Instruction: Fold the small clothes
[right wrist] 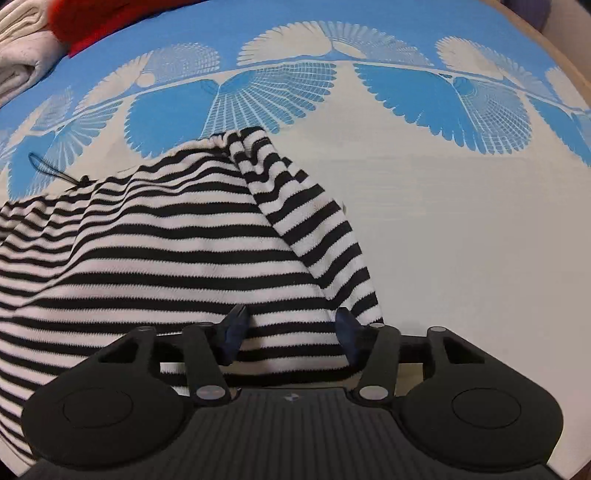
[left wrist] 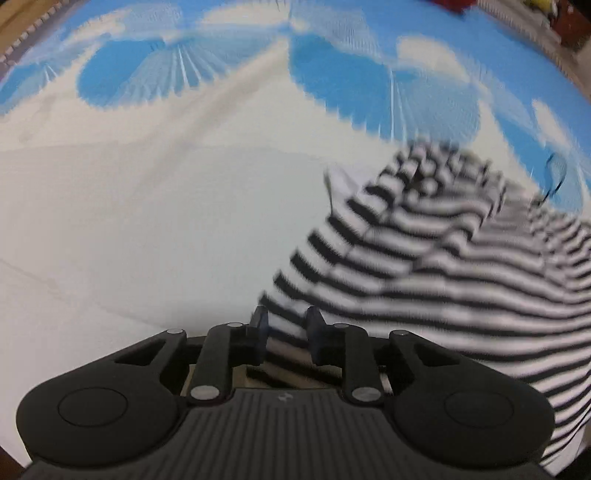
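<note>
Striped garment (right wrist: 155,251): lies bunched on the blue-and-white cloth (right wrist: 461,221) | left gripper (left wrist: 284,328): narrow gap, fabric between fingers | right gripper (right wrist: 291,332): wide, straddling the garment's near hem

A cloth (right wrist: 424,221) covers the surface, off-white through the middle of both frames; a blue band (right wrist: 258,29) with white fan-shaped feather motifs runs across the top; a pale wooden edge (right wrist: 569,44) shows at upper right in the right wrist view; lighting even.
</note>
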`<action>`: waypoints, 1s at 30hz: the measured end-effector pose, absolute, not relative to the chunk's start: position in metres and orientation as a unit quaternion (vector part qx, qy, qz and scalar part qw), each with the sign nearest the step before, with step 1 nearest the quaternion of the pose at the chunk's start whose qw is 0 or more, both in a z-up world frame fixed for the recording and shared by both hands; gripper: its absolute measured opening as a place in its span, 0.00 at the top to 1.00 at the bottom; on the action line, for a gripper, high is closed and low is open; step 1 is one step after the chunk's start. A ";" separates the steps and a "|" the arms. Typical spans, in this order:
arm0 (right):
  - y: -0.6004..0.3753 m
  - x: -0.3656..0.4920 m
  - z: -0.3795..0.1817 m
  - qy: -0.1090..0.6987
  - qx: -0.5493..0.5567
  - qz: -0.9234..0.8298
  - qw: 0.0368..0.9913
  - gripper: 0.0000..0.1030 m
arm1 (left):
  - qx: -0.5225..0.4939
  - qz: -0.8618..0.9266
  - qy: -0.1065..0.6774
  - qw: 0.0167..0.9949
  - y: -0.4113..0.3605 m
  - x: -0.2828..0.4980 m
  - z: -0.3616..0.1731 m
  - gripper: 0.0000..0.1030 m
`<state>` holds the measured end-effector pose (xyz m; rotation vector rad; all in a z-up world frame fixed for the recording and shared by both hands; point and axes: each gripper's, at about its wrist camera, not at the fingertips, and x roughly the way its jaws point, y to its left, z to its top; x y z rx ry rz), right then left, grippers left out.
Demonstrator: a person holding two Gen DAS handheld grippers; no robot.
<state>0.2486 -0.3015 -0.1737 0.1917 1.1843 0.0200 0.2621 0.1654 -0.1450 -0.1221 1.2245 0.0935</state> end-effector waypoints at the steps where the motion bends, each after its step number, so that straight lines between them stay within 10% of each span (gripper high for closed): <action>1: -0.300 0.247 -0.170 0.548 0.087 0.010 0.832 0.48 | -0.058 0.041 0.555 0.829 0.166 0.261 -0.135 0.73; 8: -0.318 0.234 -0.151 0.498 0.120 0.016 0.859 0.48 | -0.150 -0.153 0.523 0.825 0.142 0.249 -0.103 0.70; 13: -0.317 0.219 -0.143 0.481 0.125 0.056 0.866 0.48 | -0.041 -0.242 0.521 0.817 0.080 0.232 -0.105 0.69; 30: -0.325 0.175 -0.157 0.541 0.082 0.070 0.834 0.47 | 0.030 -0.158 0.544 0.824 0.056 0.220 -0.130 0.68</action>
